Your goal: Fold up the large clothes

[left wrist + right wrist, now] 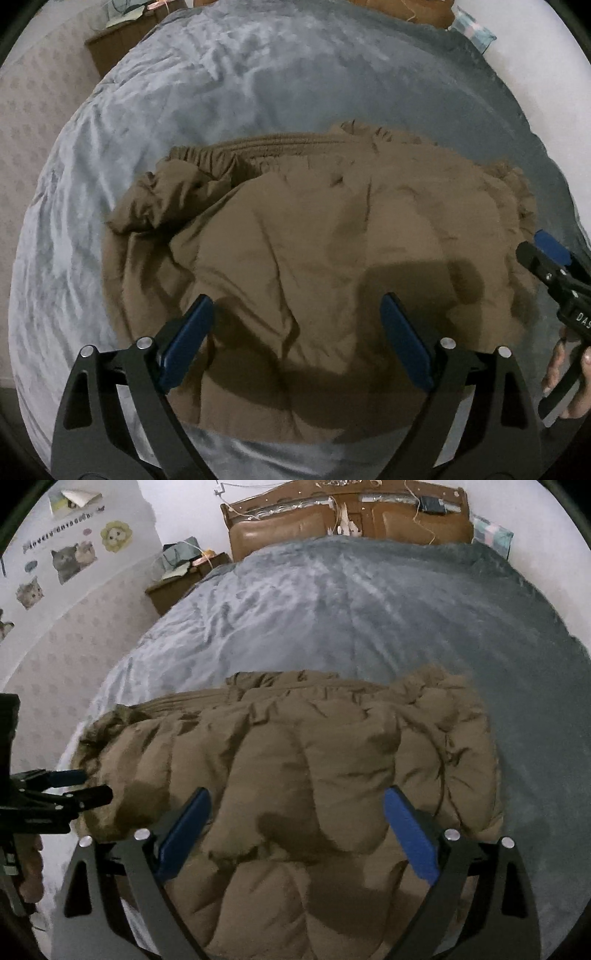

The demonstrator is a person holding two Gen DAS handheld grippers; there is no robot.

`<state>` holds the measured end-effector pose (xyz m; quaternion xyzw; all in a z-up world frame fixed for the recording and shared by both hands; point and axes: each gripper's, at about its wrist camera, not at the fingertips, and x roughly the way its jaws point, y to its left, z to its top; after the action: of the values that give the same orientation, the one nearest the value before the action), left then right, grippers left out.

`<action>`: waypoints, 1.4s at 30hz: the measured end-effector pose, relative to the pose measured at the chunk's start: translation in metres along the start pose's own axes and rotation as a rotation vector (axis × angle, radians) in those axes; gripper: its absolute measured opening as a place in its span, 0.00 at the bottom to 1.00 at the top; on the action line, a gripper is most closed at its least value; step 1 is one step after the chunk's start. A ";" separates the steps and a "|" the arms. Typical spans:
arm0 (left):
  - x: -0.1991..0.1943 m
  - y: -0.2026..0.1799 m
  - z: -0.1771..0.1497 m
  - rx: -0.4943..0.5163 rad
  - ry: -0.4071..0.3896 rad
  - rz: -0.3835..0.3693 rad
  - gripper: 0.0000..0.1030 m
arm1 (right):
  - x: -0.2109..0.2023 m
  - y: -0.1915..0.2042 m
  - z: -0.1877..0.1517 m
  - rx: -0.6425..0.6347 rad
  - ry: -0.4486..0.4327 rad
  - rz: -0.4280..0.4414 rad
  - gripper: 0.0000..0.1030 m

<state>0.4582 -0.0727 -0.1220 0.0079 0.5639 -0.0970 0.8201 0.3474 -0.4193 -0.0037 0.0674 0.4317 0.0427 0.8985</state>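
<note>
While both sets of jaws stood wide open with nothing between them, the left gripper point(295, 332) and the right gripper point(295, 827) hovered over a brown puffer jacket point(295, 775). It lay bunched and partly folded on the near part of a grey-blue bedspread point(332, 609). Beyond stood a brown headboard point(295, 520), a bedside cabinet point(173, 587) and cat stickers point(70, 561) on the wall.
</note>
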 end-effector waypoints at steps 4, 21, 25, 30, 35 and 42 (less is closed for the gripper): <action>0.020 0.007 0.000 -0.005 0.039 0.015 0.54 | 0.016 -0.001 -0.002 -0.024 0.036 -0.024 0.66; 0.090 0.012 0.025 0.001 0.110 0.079 0.60 | 0.125 -0.013 -0.002 0.014 0.268 -0.087 0.56; 0.104 0.012 0.032 -0.003 0.137 0.078 0.61 | 0.142 -0.016 0.001 0.025 0.297 -0.087 0.57; 0.109 0.013 0.032 -0.008 0.160 0.079 0.62 | 0.145 -0.017 0.002 0.038 0.322 -0.078 0.58; 0.096 0.021 0.040 -0.036 0.173 0.063 0.63 | 0.118 -0.018 0.011 0.066 0.306 -0.022 0.61; 0.029 0.036 0.010 -0.069 0.106 0.037 0.72 | 0.041 -0.021 0.001 0.051 0.221 0.027 0.79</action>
<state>0.4834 -0.0426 -0.1484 -0.0047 0.6093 -0.0619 0.7905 0.3744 -0.4341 -0.0382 0.0908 0.5281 0.0508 0.8428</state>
